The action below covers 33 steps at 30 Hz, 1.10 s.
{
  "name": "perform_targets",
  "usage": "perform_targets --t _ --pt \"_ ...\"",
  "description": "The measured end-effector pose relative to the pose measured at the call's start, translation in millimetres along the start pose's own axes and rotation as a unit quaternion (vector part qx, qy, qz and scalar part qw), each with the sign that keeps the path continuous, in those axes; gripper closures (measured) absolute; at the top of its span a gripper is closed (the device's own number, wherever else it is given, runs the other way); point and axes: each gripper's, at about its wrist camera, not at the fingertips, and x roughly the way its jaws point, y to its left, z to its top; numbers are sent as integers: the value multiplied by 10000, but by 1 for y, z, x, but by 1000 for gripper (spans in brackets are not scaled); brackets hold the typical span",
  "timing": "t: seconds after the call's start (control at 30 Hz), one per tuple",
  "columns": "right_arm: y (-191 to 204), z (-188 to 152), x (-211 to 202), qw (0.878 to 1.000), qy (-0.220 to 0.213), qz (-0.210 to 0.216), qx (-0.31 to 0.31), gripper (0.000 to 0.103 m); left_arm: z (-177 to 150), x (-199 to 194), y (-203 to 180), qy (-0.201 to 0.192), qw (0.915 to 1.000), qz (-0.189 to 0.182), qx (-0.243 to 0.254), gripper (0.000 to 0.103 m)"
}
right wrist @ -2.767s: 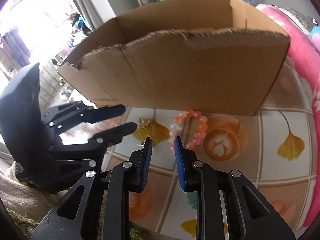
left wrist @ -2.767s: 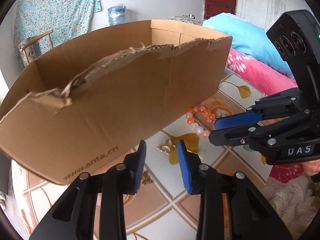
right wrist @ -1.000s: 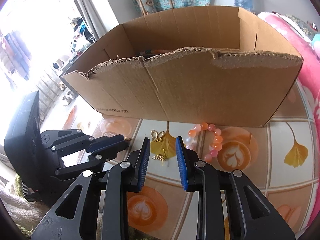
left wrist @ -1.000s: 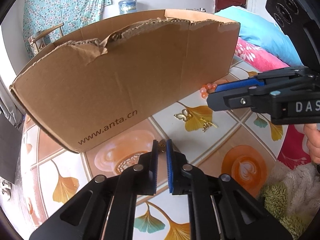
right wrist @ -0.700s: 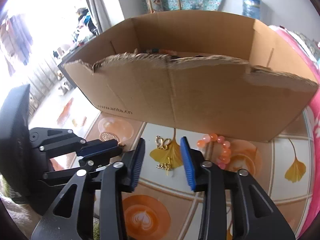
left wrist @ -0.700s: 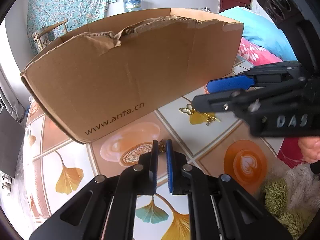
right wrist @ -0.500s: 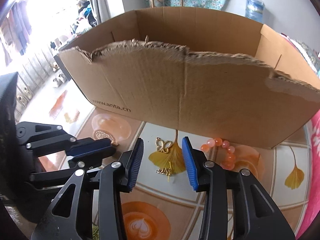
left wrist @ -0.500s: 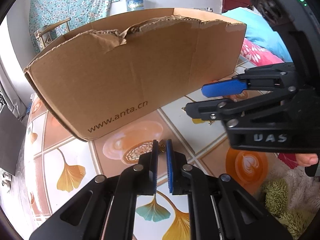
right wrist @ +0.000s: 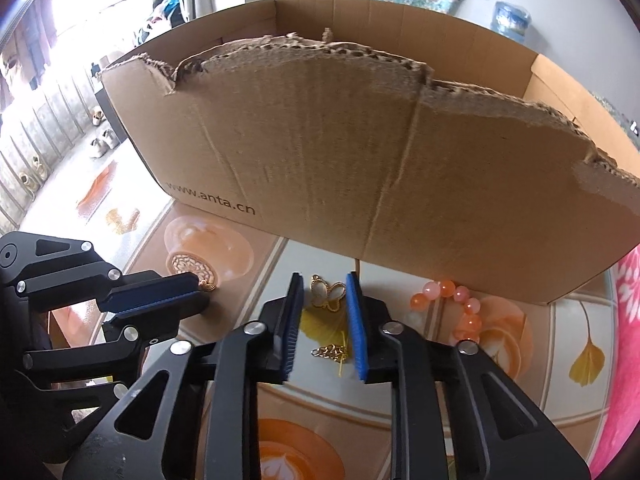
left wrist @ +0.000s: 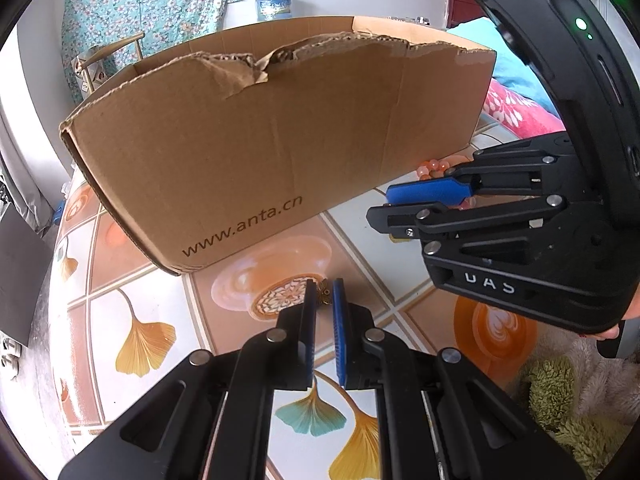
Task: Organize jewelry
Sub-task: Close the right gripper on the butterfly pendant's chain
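Note:
My left gripper (left wrist: 324,286) is shut on a small gold charm (left wrist: 323,297) just above the patterned table; the right wrist view shows this gripper (right wrist: 200,290) low at the left. My right gripper (right wrist: 325,278) points down over a gold butterfly pendant (right wrist: 328,294). Its jaws are closing, with a blue pad on each side of the pendant and a thin gap still showing. A short gold chain (right wrist: 330,350) lies under that gripper. An orange and pink bead bracelet (right wrist: 460,304) lies to its right, against the torn cardboard box (right wrist: 360,160).
The box (left wrist: 280,140) fills the far side of the table and is open on top. Pink bedding (right wrist: 628,320) borders the right edge. A fuzzy green and white cloth (left wrist: 560,400) lies at the front. A hand (left wrist: 608,332) holds the right gripper (left wrist: 380,205).
The right gripper has shifted left and lower, from the chain and bracelet onto the butterfly pendant. Its jaws widened, then narrowed. The left gripper has kept still, holding the charm.

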Motion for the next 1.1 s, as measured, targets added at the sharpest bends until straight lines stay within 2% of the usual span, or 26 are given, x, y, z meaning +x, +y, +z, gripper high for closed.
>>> perform_targets --t 0.17,0.23,0.43,0.57,0.63,0.7,1.0,1.1 --pt "1 0 2 10000 -26 63 68 90 0 0 0 -3 10000 -2 1 95" --pt "-7 -2 -1 9999 -39 65 116 103 0 0 0 -2 10000 5 2 95" --pt "-19 -2 -5 9992 10 238 313 103 0 -1 1 3 10000 10 5 95" --pt "-22 -2 -10 9989 -17 319 340 98 0 -1 1 0 10000 16 4 95" --pt "-20 2 -8 9989 -9 371 278 82 1 -1 1 3 10000 15 -4 95" --pt "-15 3 -7 9993 -30 318 188 78 1 -1 1 2 10000 20 -4 95" --pt "1 7 5 9999 90 57 12 78 2 -1 0 1 10000 16 -21 95" --pt "4 9 7 9999 124 43 44 88 2 -2 1 0 10000 24 -10 95"
